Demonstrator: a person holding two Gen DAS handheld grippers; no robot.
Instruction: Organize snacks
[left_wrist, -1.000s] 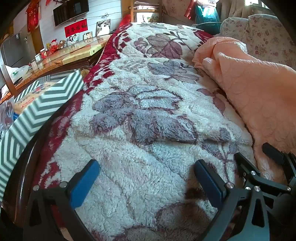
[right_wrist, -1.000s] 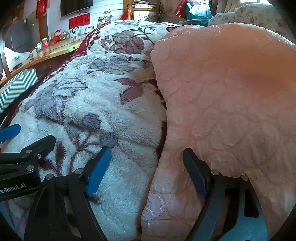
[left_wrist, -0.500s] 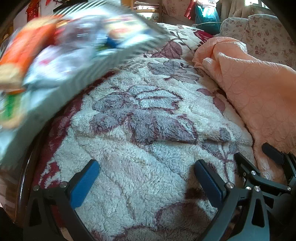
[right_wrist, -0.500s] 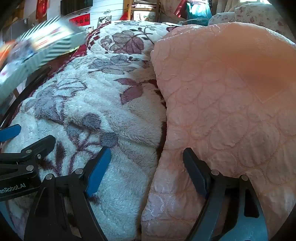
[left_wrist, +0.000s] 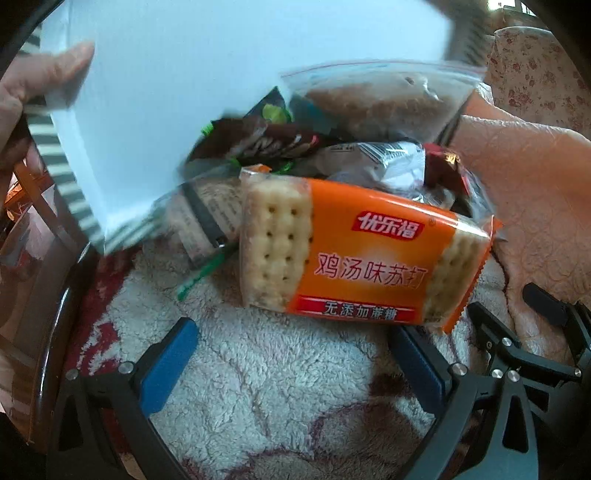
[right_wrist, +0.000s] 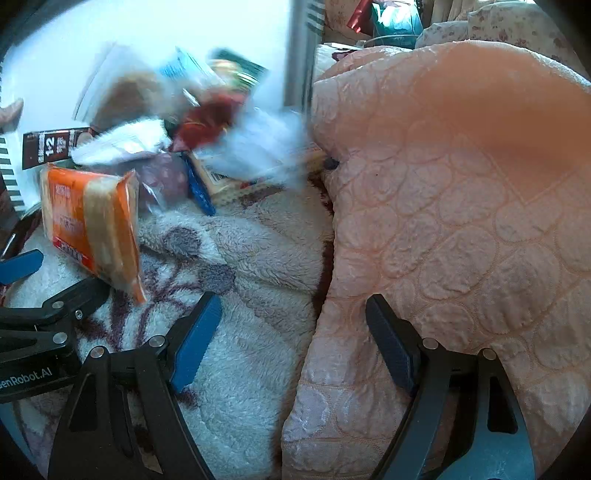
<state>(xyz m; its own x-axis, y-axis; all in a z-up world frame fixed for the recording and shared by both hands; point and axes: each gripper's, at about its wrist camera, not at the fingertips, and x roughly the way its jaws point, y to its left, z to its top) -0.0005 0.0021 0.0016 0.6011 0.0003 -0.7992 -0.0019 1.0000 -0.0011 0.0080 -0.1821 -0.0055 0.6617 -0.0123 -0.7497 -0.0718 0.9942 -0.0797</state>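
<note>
A striped box with a white inside is tipped over the blanket by a bare hand, and snacks spill out of it. An orange cracker pack lies nearest, just beyond my left gripper, which is open and empty. Behind it are a clear zip bag of brown food, dark wrappers and a silver packet. In the right wrist view the cracker pack stands on edge among blurred falling snacks. My right gripper is open and empty, low over the blanket edge.
A fluffy white floral blanket covers the surface. A peach quilted cover lies bunched on the right. A floral sofa is at the far right. A dark wooden edge runs along the left.
The striped box swung in from the left and tipped over; snacks have poured onto the blanket in front of both grippers. Neither gripper has moved.
</note>
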